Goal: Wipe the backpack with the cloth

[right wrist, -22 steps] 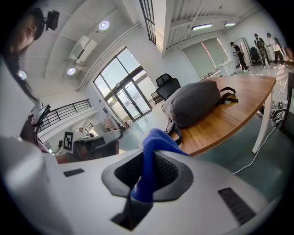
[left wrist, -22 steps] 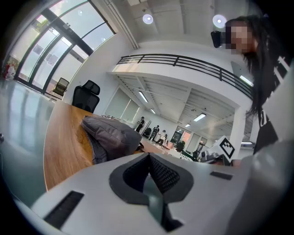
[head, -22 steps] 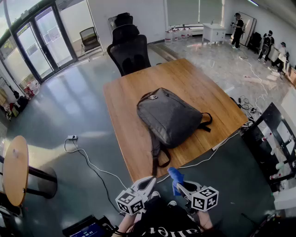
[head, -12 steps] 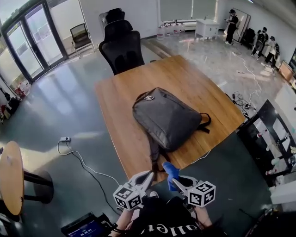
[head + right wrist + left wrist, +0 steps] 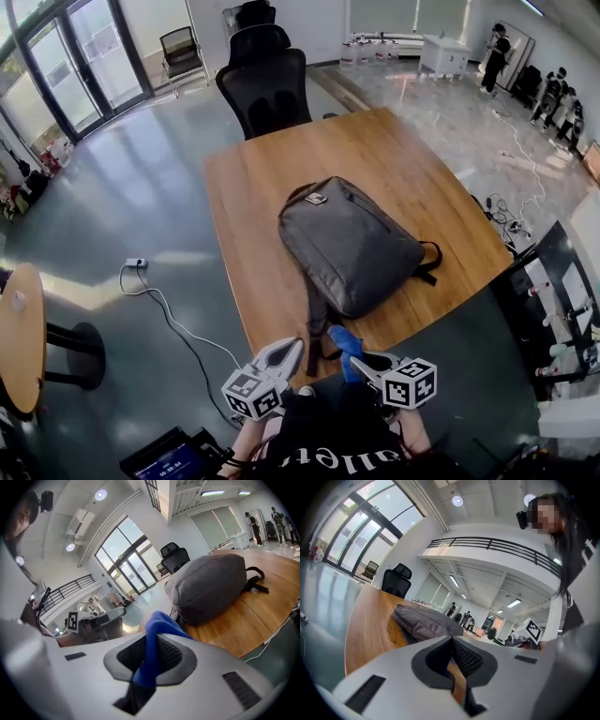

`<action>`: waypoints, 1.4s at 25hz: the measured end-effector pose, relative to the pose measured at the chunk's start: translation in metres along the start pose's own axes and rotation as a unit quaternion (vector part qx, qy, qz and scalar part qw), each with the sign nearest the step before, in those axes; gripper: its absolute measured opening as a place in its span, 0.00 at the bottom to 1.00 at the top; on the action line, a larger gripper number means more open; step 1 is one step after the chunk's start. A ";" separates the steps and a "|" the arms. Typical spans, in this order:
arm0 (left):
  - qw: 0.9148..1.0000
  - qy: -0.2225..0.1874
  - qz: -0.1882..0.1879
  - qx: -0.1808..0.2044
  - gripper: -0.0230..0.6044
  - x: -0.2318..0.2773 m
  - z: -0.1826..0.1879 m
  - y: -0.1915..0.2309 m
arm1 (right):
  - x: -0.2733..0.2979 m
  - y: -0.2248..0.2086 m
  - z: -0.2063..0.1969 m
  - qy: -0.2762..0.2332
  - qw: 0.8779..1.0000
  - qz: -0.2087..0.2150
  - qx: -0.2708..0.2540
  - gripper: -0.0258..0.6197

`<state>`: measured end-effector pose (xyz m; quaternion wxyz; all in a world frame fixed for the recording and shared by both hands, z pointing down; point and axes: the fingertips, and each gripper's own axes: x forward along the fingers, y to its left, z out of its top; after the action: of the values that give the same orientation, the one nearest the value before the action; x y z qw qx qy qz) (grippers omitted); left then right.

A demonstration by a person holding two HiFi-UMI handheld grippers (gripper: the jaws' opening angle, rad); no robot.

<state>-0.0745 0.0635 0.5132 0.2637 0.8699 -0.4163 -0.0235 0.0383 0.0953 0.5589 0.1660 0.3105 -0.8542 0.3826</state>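
Observation:
A grey backpack (image 5: 349, 246) lies flat on the wooden table (image 5: 253, 206), with its straps trailing toward the near edge. My right gripper (image 5: 354, 360) is just short of that edge, shut on a blue cloth (image 5: 343, 339). In the right gripper view the cloth (image 5: 158, 629) bunches up between the jaws, and the backpack (image 5: 211, 585) bulges just beyond. My left gripper (image 5: 292, 349) is held beside the right one, shut with nothing in it. Its own view shows the jaws (image 5: 452, 641) together and the backpack (image 5: 424, 620) lying low on the table (image 5: 370, 620).
A black office chair (image 5: 267, 89) stands at the table's far end. A white cable (image 5: 178, 323) runs over the floor at the left, near a small round table (image 5: 19, 337). Dark shelving (image 5: 553, 309) stands to the right. People (image 5: 553, 94) are far off.
The head view has shifted a little. Both grippers stay at the table's near edge, slightly closer to the backpack straps. The right one still grips the cloth.

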 end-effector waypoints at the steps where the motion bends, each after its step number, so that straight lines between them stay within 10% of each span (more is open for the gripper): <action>1: 1.000 -0.004 0.008 -0.001 0.04 0.005 0.002 0.001 | 0.001 -0.009 0.003 0.008 1.000 0.002 -0.003 0.14; 21: 0.994 -0.030 0.101 -0.013 0.04 0.101 0.008 -0.014 | -0.020 -0.164 0.079 0.059 0.998 0.014 -0.008 0.14; 35: 0.991 -0.035 0.129 -0.020 0.04 0.128 0.004 -0.013 | -0.073 -0.289 0.132 -0.005 0.996 -0.083 0.018 0.14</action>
<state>0.0176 -0.0259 0.5264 0.2670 0.8019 -0.5337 -0.0276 0.2771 -0.1239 0.5935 0.1878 0.3851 -0.8193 0.3809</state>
